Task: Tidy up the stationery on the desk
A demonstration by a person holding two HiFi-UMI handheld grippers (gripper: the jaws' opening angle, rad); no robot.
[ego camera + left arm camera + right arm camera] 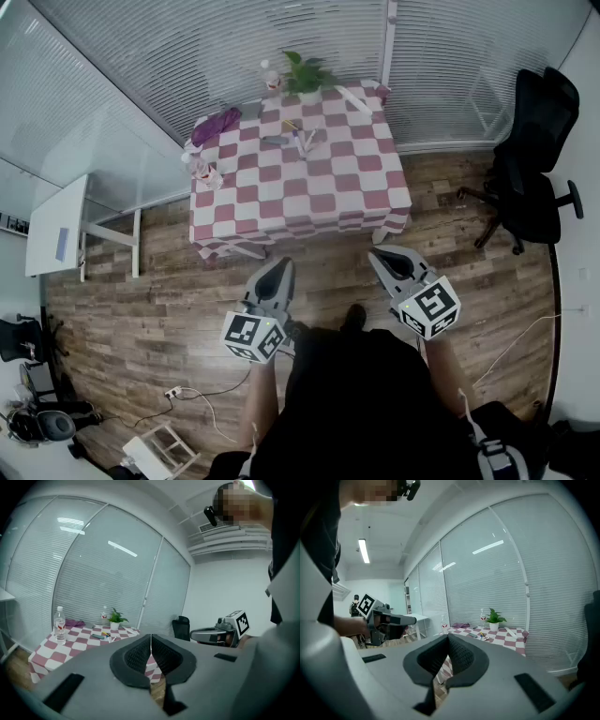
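Several pens and small stationery items (295, 139) lie scattered near the far middle of a table with a red-and-white checked cloth (309, 192). I stand back from it on the wood floor. My left gripper (282, 265) and right gripper (380, 254) both point toward the table, well short of its near edge. Each has its jaws pressed together with nothing between them. From the left gripper (151, 637) the stationery (101, 636) looks small and distant. The right gripper (448, 637) likewise sees the stationery (481, 637) far off.
On the table stand a potted plant (307, 75), a water bottle (272, 81), a second bottle (202, 170) and a purple cloth (217, 125). A black office chair (530, 159) is at the right, a white desk (61, 225) at the left. Cables lie on the floor (192, 394).
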